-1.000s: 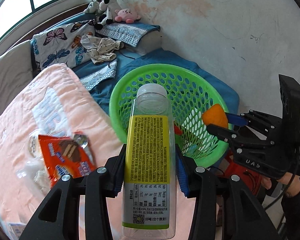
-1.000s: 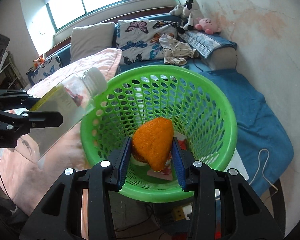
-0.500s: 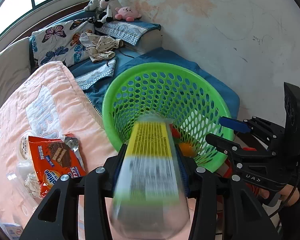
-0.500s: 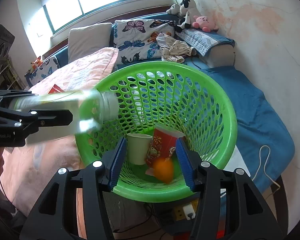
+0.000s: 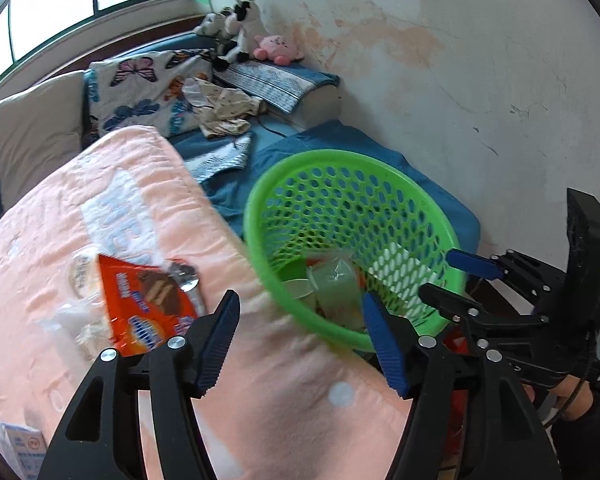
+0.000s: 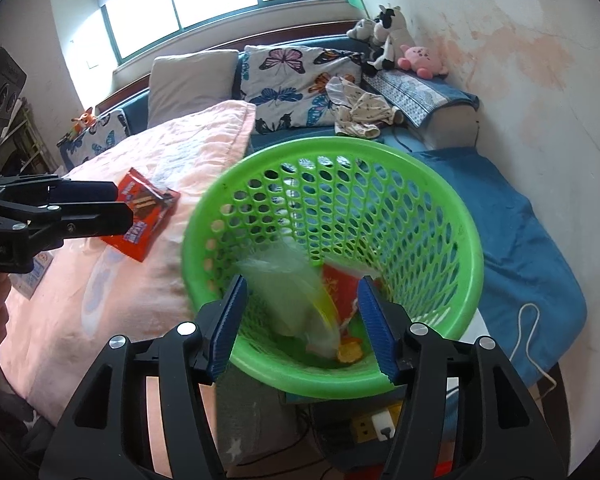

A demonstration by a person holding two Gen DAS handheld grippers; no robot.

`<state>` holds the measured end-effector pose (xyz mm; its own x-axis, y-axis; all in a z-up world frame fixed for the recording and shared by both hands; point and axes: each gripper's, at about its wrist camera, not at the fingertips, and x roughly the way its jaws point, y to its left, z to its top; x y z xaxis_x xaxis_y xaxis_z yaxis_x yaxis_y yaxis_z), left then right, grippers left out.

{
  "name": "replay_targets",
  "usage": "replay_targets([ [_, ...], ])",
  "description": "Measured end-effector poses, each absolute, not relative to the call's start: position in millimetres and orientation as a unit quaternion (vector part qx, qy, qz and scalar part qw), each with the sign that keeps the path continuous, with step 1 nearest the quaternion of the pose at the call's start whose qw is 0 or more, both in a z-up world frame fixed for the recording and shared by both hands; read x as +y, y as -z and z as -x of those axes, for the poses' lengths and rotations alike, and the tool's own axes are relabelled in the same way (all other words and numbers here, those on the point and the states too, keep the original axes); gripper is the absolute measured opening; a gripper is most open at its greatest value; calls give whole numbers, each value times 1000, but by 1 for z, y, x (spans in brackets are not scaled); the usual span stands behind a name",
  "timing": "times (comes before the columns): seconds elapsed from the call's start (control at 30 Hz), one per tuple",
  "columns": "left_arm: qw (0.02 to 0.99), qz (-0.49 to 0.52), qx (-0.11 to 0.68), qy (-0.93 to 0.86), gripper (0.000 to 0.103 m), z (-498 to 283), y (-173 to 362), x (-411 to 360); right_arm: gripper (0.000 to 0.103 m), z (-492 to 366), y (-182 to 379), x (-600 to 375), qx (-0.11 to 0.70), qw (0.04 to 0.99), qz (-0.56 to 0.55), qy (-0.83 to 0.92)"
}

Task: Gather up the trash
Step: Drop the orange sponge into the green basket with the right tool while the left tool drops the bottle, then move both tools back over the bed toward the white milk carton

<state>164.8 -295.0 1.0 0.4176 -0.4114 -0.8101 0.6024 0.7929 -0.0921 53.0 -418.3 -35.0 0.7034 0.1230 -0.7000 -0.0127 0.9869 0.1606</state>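
A green mesh basket (image 5: 380,168) (image 6: 452,216) stands at the bed's edge. Inside it a clear plastic bottle (image 6: 296,296) (image 5: 336,288) with a yellow label lies blurred, beside a red carton (image 6: 340,284) and an orange piece (image 6: 350,352). My left gripper (image 5: 300,340) hovers over the pink blanket at the basket's near rim, its jaws opening with nothing between them. My right gripper (image 6: 300,320) hangs over the basket, jaws also opening and empty. An orange snack wrapper (image 5: 148,304) (image 6: 144,212) and clear plastic scraps (image 5: 76,324) lie on the blanket.
The pink blanket (image 5: 100,208) covers the bed, with pillows (image 6: 192,84), crumpled clothes (image 6: 360,116) and plush toys (image 6: 400,40) behind. A white wall (image 5: 480,80) is to the right. A small carton (image 5: 20,452) lies at the blanket's near corner. A power strip (image 6: 380,428) sits under the basket.
Both grippers have opened. The bottle left my left gripper and fell into the basket; the orange piece dropped from my right gripper to the basket's bottom. The left gripper pulled back over the blanket.
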Motion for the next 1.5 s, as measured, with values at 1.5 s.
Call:
replay_targets([
  [1.5, 905, -29, 419, 60, 86, -135, -18, 17, 88, -109, 32, -233, 388, 902, -38, -183],
])
